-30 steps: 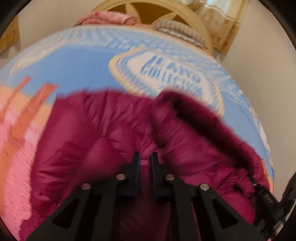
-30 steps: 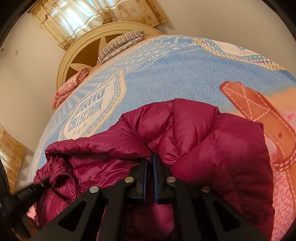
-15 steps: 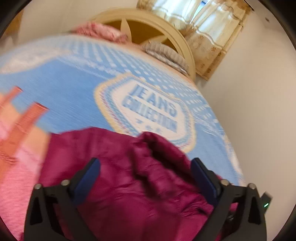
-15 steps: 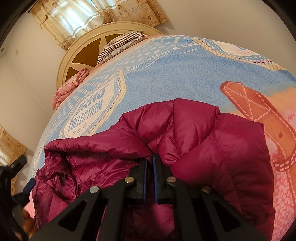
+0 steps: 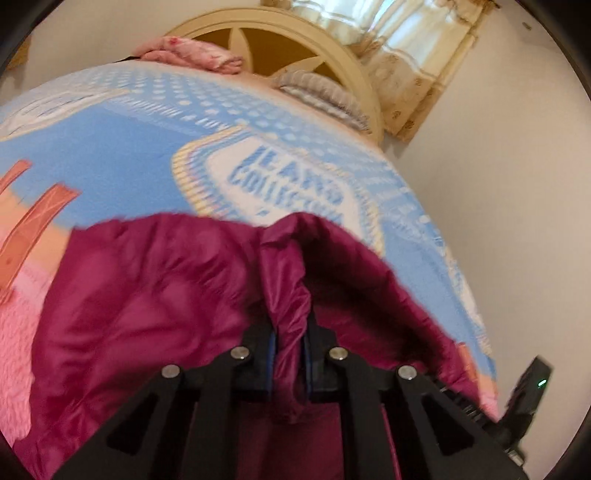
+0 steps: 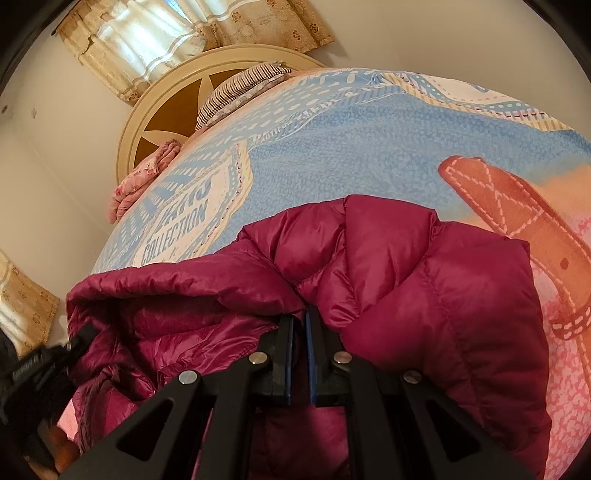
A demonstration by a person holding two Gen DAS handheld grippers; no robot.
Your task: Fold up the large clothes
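Left gripper (image 5: 289, 339): jaws narrow, pinched on a raised ridge of the magenta puffer jacket (image 5: 147, 295); fabric fold visibly bunched between the fingers (image 5: 258, 343). Left wrist view motion-blurred, fine detail unreadable.

Right gripper (image 6: 299, 332): jaws nearly together, clamped on a seam of the jacket (image 6: 424, 295) where two quilted panels meet; only a thin edge of fabric between the fingers (image 6: 282, 350).

Jacket location: spread on the bed, on top of the printed bedspread (image 6: 332, 140), at the near end directly under both grippers. Lining side exposed in a hollow at the lower left of the right wrist view; quilted outer shell mounded to the right. Left gripper body (image 6: 37, 365) visible at that view's left edge, touching the jacket's edge.

Bedspread: blue ground, badge print reading "COLLECTION" (image 6: 177, 229), orange belt motif (image 6: 517, 206), pink area along the near right.

Far end of bed: striped pillow (image 6: 240, 88) and pink folded blanket (image 6: 140, 181) against the cream rounded headboard (image 6: 159, 107). Curtain (image 6: 155, 33) behind, beside a plain wall.
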